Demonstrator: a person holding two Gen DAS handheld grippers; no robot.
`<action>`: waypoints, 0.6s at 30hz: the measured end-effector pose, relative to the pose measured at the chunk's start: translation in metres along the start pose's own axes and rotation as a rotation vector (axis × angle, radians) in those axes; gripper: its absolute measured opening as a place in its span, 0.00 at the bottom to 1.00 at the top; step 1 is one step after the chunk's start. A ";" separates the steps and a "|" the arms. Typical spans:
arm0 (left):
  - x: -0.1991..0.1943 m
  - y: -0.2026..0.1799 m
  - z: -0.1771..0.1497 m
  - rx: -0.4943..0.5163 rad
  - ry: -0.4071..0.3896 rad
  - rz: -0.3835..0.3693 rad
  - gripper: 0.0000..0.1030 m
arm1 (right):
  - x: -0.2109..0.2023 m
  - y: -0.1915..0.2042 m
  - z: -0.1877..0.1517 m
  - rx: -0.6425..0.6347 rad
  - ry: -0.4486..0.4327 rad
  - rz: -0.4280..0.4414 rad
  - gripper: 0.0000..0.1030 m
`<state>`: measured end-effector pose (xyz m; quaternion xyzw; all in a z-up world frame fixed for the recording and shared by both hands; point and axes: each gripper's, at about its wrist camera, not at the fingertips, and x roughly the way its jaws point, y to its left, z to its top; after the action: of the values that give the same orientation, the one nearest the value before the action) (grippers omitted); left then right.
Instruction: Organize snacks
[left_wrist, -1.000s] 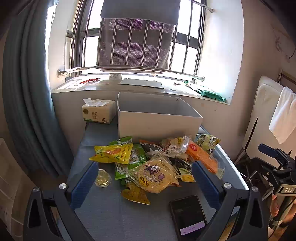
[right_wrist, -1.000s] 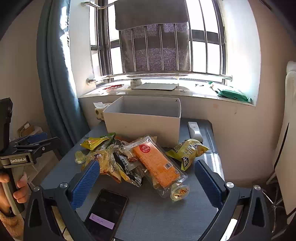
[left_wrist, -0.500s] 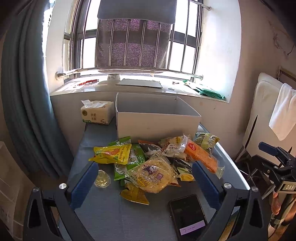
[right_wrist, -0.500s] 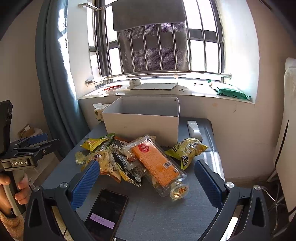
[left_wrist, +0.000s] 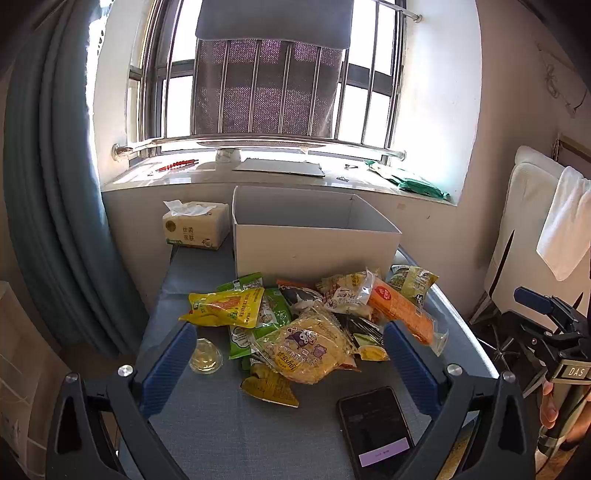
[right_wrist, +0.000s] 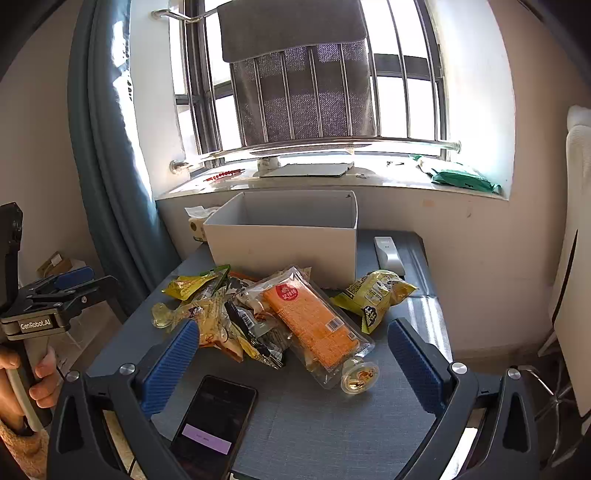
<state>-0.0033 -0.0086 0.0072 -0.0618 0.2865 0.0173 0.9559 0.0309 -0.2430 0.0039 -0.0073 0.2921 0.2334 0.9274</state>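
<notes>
Hovering: both tools hang over the near edge of the table, nothing picked up yet, so this looks like the very start.
Left gripper: jaws spread wide, empty, aimed at the middle of the snack pile.
Right gripper: also wide apart and empty, lined up on the orange cracker pack.
Snacks: heaped loosely between the grippers and the white box, some overlapping; a green-yellow chip bag sits a bit apart to the right, a small jelly cup to the left.
Box: open top; from these angles its floor can't be seen.
Tip: probably easiest to take the top or outlying packs first, pinching a sealed edge rather than the puffy middle so nothing crushes or slips.
Watch out: the phone lies close to the pile at the front, so come down from above instead of sweeping across it.
</notes>
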 end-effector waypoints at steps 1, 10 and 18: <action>0.000 -0.001 0.000 0.001 0.000 0.000 1.00 | 0.000 0.000 0.000 0.002 -0.001 0.002 1.00; 0.001 -0.002 0.000 0.004 0.002 -0.005 1.00 | -0.001 -0.003 0.000 0.010 0.000 0.001 1.00; 0.001 -0.003 0.000 0.005 0.001 -0.006 1.00 | 0.000 -0.004 -0.001 0.008 0.003 0.001 1.00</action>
<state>-0.0021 -0.0113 0.0069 -0.0603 0.2867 0.0134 0.9560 0.0319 -0.2468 0.0031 -0.0039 0.2943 0.2327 0.9270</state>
